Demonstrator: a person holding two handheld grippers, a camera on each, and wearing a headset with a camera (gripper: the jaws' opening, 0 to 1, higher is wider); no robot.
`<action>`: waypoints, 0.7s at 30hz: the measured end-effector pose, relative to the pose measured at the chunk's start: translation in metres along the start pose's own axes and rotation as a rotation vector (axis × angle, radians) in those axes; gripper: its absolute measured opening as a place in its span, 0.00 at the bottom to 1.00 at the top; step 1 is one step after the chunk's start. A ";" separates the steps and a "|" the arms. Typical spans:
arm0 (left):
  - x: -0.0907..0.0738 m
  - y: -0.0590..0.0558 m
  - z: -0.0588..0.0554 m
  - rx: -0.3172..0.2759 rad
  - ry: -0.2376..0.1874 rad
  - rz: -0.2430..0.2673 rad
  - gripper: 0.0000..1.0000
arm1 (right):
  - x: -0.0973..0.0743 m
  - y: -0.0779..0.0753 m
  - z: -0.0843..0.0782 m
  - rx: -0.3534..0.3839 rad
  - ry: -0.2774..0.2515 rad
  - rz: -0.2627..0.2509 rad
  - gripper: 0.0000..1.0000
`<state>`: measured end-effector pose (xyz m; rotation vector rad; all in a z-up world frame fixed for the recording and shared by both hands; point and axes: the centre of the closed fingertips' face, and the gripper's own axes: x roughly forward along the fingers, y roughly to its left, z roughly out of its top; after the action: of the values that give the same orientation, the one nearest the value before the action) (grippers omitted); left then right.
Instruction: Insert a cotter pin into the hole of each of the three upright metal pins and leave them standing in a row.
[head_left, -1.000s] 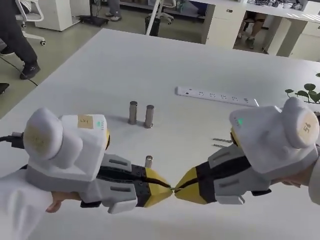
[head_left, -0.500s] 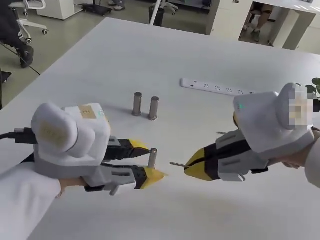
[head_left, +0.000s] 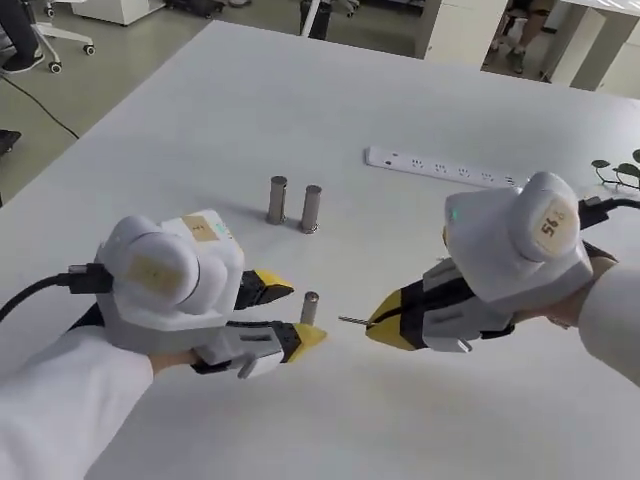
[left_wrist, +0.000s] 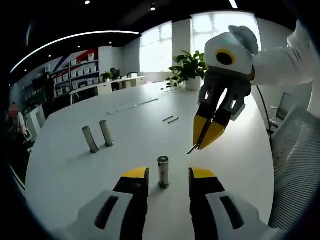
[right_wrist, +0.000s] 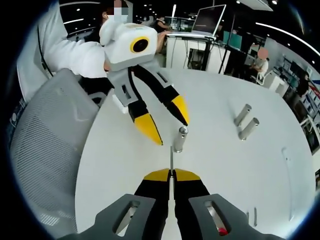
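Table (head_left: 300, 120): white, wide, carrying all the work.

Left tongs (head_left: 303, 311): you have them low over the near part of the table, jaws spread wide. 1 yellow tip sits on each side of the nearest metal pin (head_left: 310, 308). In the left gripper view a gap shows between each tip and that pin, so they grip nothing.

Right tongs (head_left: 373, 322): you have them facing the left tongs from the other side of that pin. The jaws are closed, yellow tips together, pinching the cotter pin (head_left: 353, 321) by 1 end.

Power strip (head_left: 440, 170): long and white, lying flat on the far side of the table, well apart from the pins.

Metal pins: 3 in total, all upright. The nearest stands alone between the left jaws. The other 2 (head_left: 277, 200) (head_left: 311, 209) stand just beside each other farther back, near the table's middle, apart from the first.

Cotter pin: it sticks out straight from the right tips, roughly level, and points at the nearest pin. In the head view its free end stops short of the pin with a small gap, level with the pin's upper part. The hole is too small to make out.

Spare cotter pins (left_wrist: 170, 119): 2 thin ones lie flat on the table behind the right tongs, seen in the left gripper view.
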<state>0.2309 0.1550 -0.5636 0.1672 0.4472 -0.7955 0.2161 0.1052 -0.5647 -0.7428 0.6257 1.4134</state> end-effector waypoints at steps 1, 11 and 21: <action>0.002 0.001 -0.002 -0.003 0.002 0.005 0.28 | 0.001 -0.002 0.000 0.000 0.002 -0.003 0.00; 0.012 0.012 -0.014 -0.131 -0.038 -0.010 0.21 | 0.010 -0.014 0.005 0.003 0.013 -0.041 0.00; 0.018 0.009 -0.017 -0.101 -0.024 -0.033 0.10 | 0.017 -0.017 0.007 -0.006 0.017 -0.037 0.00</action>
<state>0.2426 0.1546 -0.5868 0.0559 0.4672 -0.8047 0.2336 0.1209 -0.5716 -0.7681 0.6178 1.3770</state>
